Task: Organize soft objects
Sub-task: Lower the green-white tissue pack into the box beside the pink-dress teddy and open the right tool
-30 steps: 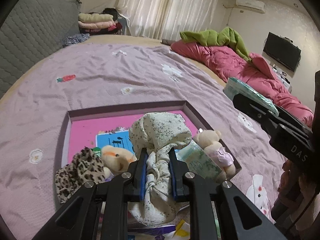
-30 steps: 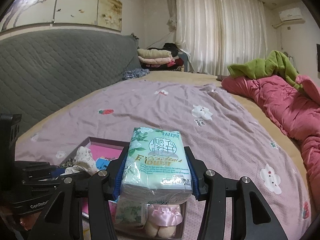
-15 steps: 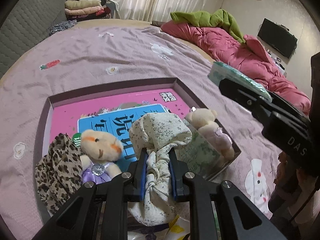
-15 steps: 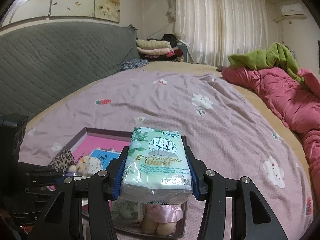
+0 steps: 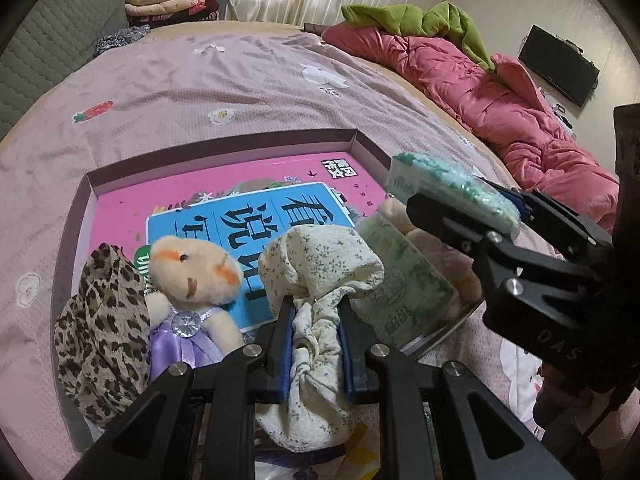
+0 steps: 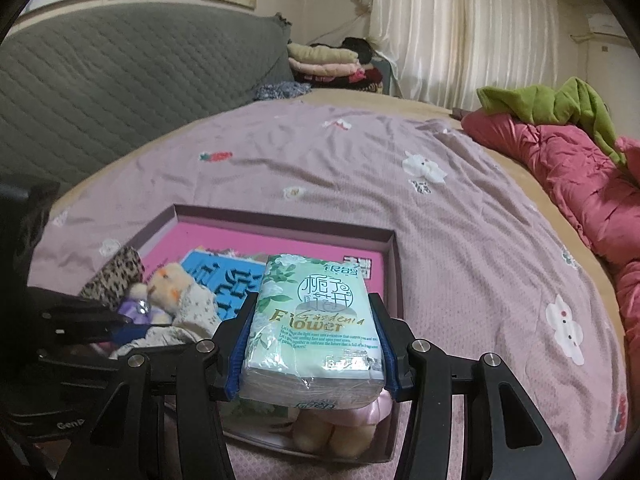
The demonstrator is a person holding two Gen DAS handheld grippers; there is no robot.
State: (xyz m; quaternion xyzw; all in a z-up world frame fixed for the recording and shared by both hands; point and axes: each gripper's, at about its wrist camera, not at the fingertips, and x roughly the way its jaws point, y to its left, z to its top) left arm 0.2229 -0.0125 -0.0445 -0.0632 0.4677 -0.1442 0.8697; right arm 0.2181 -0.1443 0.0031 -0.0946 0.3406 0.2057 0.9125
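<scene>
A: How far along is the tidying?

B: Partway, I'd say. The box on the bed already has a leopard cloth, a bear, a tissue pack and a second plush toy in it, lying on a pink book.

A: And the two in hand?

B: The left hand-held gripper is clamped on a floral cloth, bunched between its jaws, just over the near part of the box beside the bear. The right hand-held gripper is clamped on another tissue pack, held above the box's right corner, over the pack and toy there.

A: So what's left?

B: Setting both down and letting go. Much of the box floor looks free. Whether more waits outside the box, I can't tell.
</scene>
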